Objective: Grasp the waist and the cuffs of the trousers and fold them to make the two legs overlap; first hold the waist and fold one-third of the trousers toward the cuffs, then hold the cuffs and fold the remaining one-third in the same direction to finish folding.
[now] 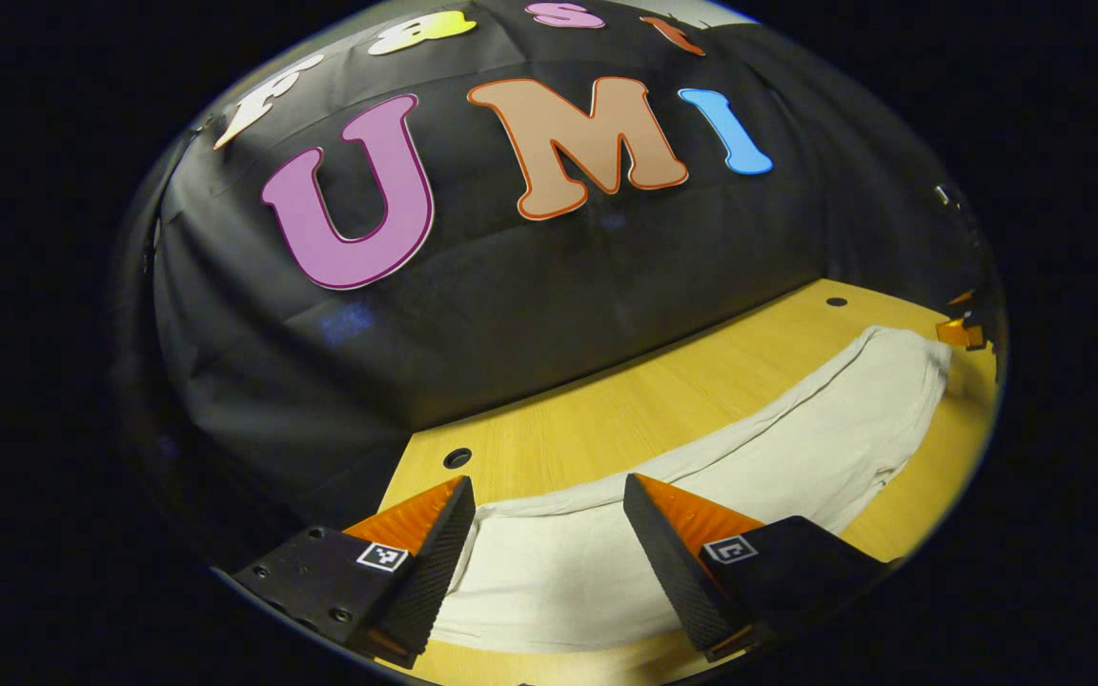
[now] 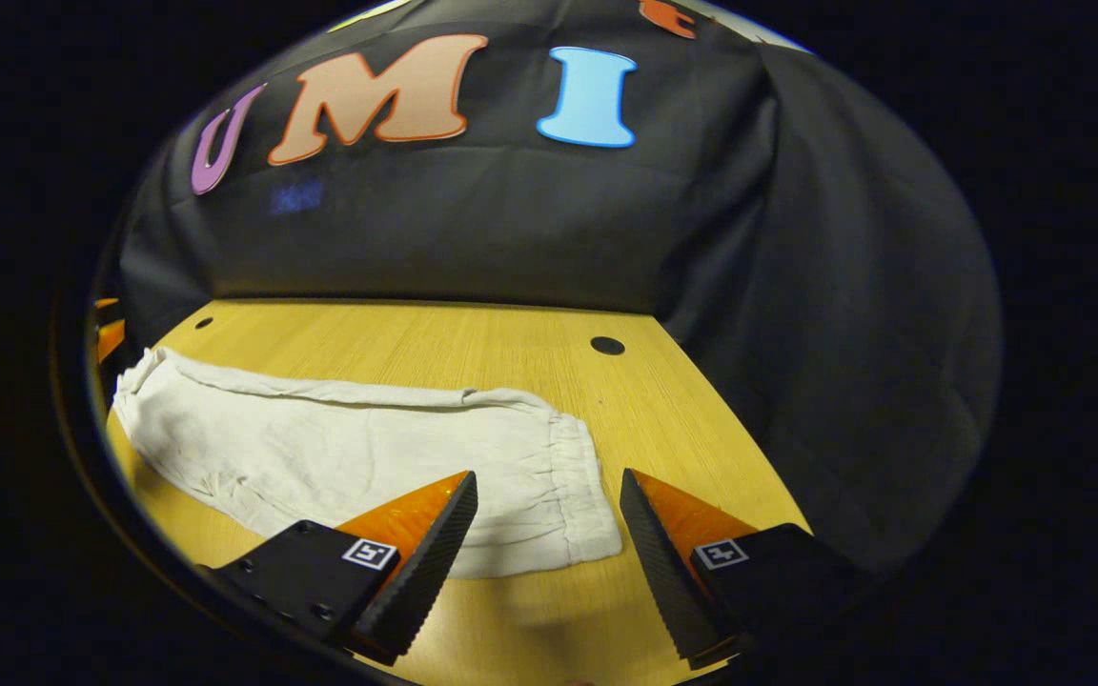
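You have no readable text here — each finger of the left gripper [image 1: 549,562] and right gripper [image 2: 549,557] carries a small square black-and-white marker, a coded pattern, not words or numbers.

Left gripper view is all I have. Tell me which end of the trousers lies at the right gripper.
Observer: The waist. In the right gripper view the gathered elastic waistband of the trousers lies just ahead of the right gripper, flat on the table.
Operator: Report that gripper's jaws.
Observer: Open. Its two fingers stand wide apart, one to each side of the waist end, and are not pressed on the cloth.
Operator: Say whether the waist has been folded over.
Observer: Not yet. The waistband is the outermost edge at that end, with bare table beyond it.
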Motion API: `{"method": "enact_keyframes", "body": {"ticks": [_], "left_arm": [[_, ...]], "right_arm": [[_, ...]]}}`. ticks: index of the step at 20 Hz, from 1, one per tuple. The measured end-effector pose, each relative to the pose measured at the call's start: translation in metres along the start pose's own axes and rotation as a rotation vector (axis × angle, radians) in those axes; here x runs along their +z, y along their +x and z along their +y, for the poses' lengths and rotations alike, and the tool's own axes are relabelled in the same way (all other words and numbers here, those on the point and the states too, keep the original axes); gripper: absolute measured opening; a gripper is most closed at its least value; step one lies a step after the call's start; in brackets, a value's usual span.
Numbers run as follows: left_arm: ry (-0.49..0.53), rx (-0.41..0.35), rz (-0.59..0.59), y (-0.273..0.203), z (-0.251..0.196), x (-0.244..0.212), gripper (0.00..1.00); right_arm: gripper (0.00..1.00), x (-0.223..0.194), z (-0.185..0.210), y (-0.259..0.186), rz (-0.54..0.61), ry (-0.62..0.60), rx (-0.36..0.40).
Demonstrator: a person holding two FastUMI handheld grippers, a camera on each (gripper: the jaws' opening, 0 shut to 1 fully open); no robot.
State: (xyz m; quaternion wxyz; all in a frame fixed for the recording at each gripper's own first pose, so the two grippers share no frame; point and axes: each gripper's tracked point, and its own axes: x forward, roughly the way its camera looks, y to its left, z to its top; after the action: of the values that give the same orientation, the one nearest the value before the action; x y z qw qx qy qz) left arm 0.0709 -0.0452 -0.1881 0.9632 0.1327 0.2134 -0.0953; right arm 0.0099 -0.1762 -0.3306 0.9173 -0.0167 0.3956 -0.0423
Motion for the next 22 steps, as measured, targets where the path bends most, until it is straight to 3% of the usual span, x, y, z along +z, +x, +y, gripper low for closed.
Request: {"method": "enact_keyframes", "body": {"ticks": [6,8,13,14,15,18,20,22], "left_arm": [[-0.064,0.000,0.000,-0.018,-0.022,0.006,0.96],[-0.062,0.009,0.006,-0.022,-0.021,0.005,0.96],[-0.054,0.028,0.015,-0.027,-0.020,0.004,0.96],[-0.054,0.032,0.017,-0.028,-0.020,0.004,0.96],[-0.052,0.035,0.018,-0.028,-0.021,0.005,0.96],[-0.046,0.041,0.020,-0.030,-0.023,0.005,0.96],[-0.049,0.043,0.023,-0.030,-0.026,0.003,0.96],[-0.056,0.044,0.029,-0.029,-0.029,0.003,0.96]], "right_arm": [[1.00,-0.034,-0.014,0.009,0.090,0.263,-0.035],[0.94,-0.047,-0.013,0.014,0.124,0.341,-0.046],[0.96,-0.063,-0.002,0.022,0.190,0.432,-0.041],[0.87,-0.067,-0.001,0.025,0.204,0.447,-0.044],[0.93,-0.069,-0.001,0.027,0.220,0.464,-0.051],[0.72,-0.071,-0.012,0.030,0.219,0.521,-0.086],[0.58,-0.072,-0.011,0.029,0.239,0.569,-0.065],[0.35,-0.071,-0.006,0.029,0.257,0.593,-0.043]]}}
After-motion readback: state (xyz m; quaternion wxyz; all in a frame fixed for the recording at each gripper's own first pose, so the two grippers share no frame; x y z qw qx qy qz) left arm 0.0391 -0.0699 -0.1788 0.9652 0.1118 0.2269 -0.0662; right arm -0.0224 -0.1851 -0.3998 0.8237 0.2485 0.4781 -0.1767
